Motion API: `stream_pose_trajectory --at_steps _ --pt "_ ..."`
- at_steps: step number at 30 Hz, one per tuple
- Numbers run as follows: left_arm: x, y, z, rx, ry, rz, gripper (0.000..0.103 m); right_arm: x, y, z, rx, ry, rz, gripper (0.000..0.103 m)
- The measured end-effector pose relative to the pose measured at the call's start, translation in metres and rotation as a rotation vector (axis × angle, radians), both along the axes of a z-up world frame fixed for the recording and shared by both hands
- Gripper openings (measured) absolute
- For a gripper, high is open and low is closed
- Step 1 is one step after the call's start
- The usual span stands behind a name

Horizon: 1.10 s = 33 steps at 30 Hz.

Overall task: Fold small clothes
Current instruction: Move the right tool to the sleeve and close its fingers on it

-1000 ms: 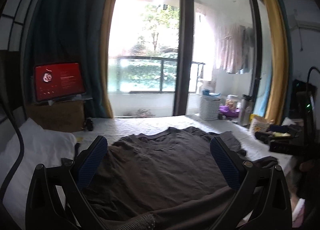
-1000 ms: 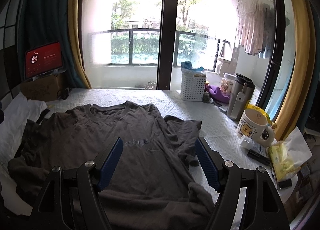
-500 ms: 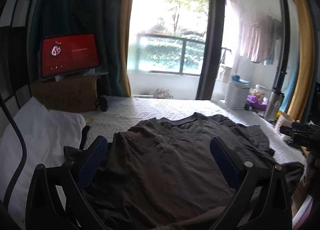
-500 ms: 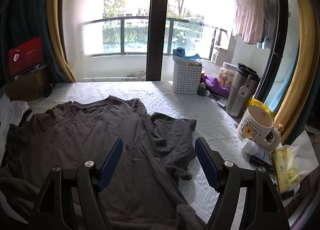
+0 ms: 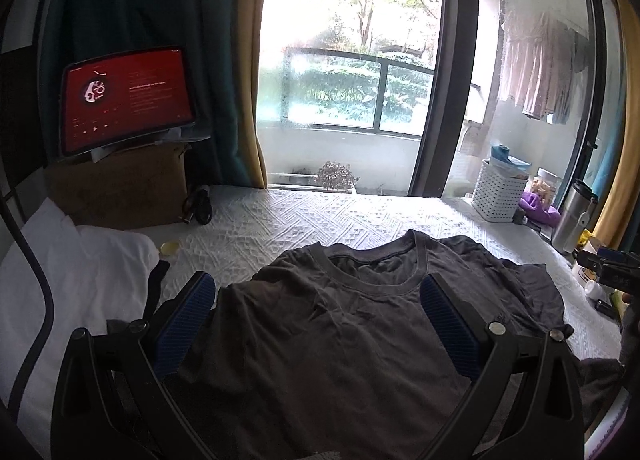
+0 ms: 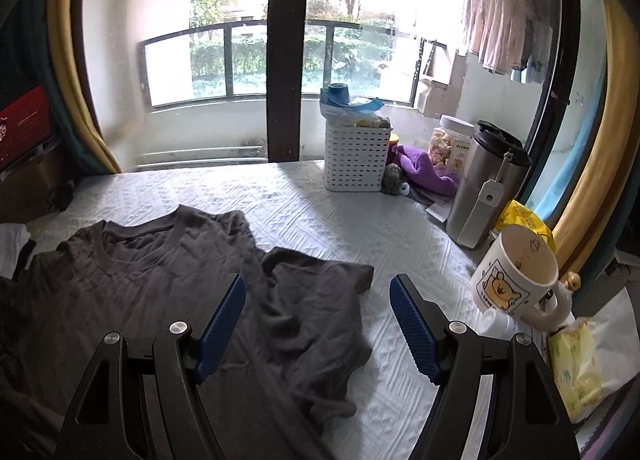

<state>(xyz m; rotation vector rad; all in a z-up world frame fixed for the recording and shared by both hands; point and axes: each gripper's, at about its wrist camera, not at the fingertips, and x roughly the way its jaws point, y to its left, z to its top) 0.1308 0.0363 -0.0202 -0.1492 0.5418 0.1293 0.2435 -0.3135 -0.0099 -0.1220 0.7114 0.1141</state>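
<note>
Flat on the bed [image 6: 320,216]: dark t-shirt [image 5: 340,340], collar toward the window. Left gripper [image 5: 316,324] and right gripper [image 6: 318,320] above it, fingers spread, empty.

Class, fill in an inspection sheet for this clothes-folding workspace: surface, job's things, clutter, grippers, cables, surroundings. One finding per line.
Surface: white quilted bed cover, textured.
Job's things: dark grey T-shirt spread flat, collar away from the cameras, right sleeve rumpled.
Clutter: bear mug, steel tumbler, white basket, purple cloth, white pillow.
Grippers: left gripper and right gripper both open, holding nothing.
Cables: black cable across the pillow.
Surroundings: balcony window, red-screen tablet on a cardboard box.
</note>
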Motion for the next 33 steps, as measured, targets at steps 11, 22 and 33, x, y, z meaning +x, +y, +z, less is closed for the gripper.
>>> stream_pose_trajectory --at_steps 11,22,33 --pt "0.034 -0.005 -0.006 0.017 0.057 0.012 0.101 0.049 -0.019 -0.018 -0.01 0.04 -0.008 0.077" --pt "0.063 -0.012 -0.02 0.033 0.132 0.014 0.101 0.097 -0.041 -0.054 -0.009 0.111 -0.02 0.077" --pt "0.078 -0.011 -0.035 0.043 0.19 0.035 0.101 0.119 -0.048 -0.086 0.052 0.195 0.023 0.076"
